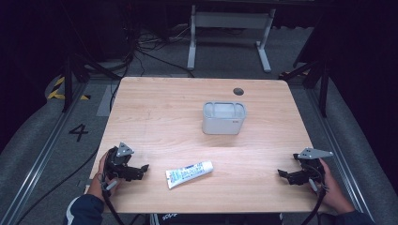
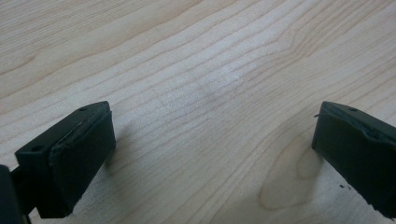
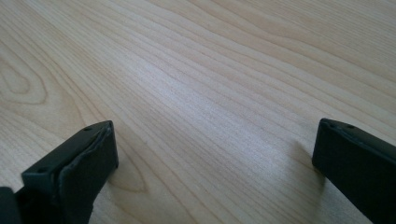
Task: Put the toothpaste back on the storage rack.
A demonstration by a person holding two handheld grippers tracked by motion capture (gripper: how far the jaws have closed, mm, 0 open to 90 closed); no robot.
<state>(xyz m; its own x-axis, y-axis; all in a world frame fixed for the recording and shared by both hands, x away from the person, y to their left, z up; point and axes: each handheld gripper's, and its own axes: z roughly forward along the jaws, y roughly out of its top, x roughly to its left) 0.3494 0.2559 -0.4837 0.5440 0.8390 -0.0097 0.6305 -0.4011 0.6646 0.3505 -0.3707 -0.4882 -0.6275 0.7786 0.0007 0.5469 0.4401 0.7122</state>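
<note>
Tube beside our left gripper [image 1: 141, 169]

The toothpaste tube [image 1: 188, 174] lies just right of it, untouched; both it and our right gripper [image 1: 284, 175] stand wide apart, empty, over the desk [image 1: 187, 101].

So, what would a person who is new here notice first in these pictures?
Probably the grey bin, which stands alone past the middle of the wooden table. Next, the white tube lying flat near the front edge, closer to the left gripper than to the right gripper. Both grippers rest open at the near corners.
</note>
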